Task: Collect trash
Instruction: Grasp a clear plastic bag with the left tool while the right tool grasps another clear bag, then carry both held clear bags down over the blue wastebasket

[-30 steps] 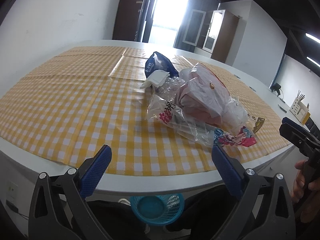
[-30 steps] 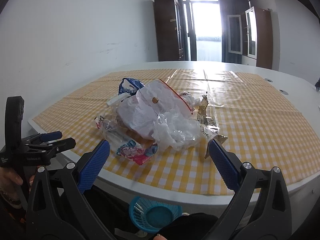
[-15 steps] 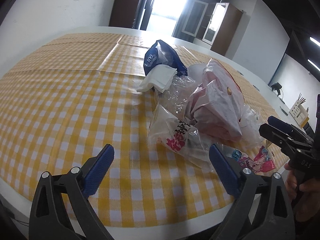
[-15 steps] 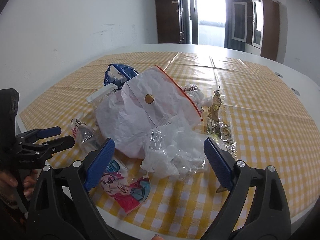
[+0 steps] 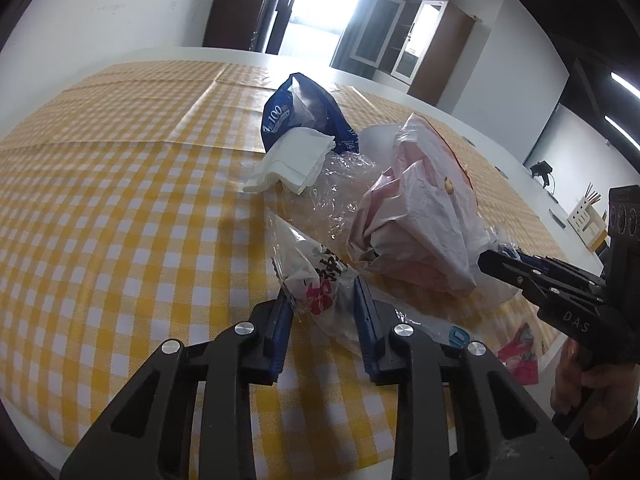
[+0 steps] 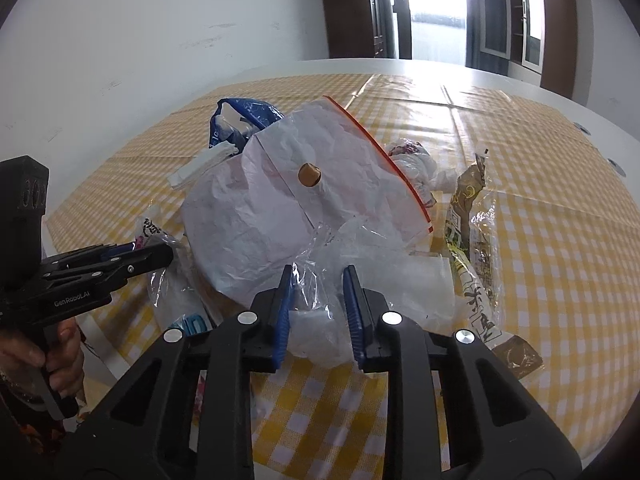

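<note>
2 grippers work 1 trash heap near the front edge of a table (image 5: 48, 408) covered by a yellow checked cloth (image 5: 120, 208).

Left gripper (image 5: 322, 300): jaws closing, pads pressing a clear wrapper with red print (image 5: 320, 280) at the heap's left front.

Right gripper (image 6: 318, 292): jaws closing on crumpled clear plastic (image 6: 360, 280), which sits between the pads at the heap's front.

Heap, behind both grippers: large white bag with red zip strip (image 6: 296, 200); folded white tissues (image 5: 292, 160) and blue packet (image 5: 296, 108) toward the far side; brown-and-gold wrapper (image 6: 476, 248) at the right; pink cartoon wrapper (image 5: 520, 352) at the front edge.
</note>
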Action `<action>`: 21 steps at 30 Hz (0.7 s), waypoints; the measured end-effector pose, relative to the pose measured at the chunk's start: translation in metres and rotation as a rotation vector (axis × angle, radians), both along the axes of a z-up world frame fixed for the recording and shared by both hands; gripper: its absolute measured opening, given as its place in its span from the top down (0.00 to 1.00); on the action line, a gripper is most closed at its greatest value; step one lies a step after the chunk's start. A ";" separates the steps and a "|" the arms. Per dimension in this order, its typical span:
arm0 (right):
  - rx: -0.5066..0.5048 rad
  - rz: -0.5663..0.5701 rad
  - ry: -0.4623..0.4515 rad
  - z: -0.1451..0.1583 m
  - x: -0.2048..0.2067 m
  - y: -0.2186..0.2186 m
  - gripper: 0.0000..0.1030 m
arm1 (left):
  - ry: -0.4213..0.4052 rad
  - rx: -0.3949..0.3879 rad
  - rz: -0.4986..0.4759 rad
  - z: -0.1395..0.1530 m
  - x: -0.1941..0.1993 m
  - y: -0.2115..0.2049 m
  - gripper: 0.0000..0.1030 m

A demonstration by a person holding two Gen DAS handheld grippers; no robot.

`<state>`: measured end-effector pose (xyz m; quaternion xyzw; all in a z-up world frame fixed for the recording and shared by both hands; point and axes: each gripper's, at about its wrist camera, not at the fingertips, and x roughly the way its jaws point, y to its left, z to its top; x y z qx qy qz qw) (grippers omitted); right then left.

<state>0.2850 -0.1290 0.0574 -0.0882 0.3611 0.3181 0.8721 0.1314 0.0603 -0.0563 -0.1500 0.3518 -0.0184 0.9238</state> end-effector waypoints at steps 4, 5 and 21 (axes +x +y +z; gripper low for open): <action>0.030 0.003 -0.018 0.009 -0.010 -0.004 0.81 | -0.037 -0.011 0.019 0.010 -0.021 0.008 0.81; 0.038 0.006 -0.027 0.012 -0.013 -0.005 0.81 | -0.048 -0.011 0.032 0.013 -0.028 0.010 0.82; 0.159 0.068 -0.149 0.074 -0.093 -0.026 0.82 | -0.213 0.097 0.087 0.071 -0.120 -0.005 0.83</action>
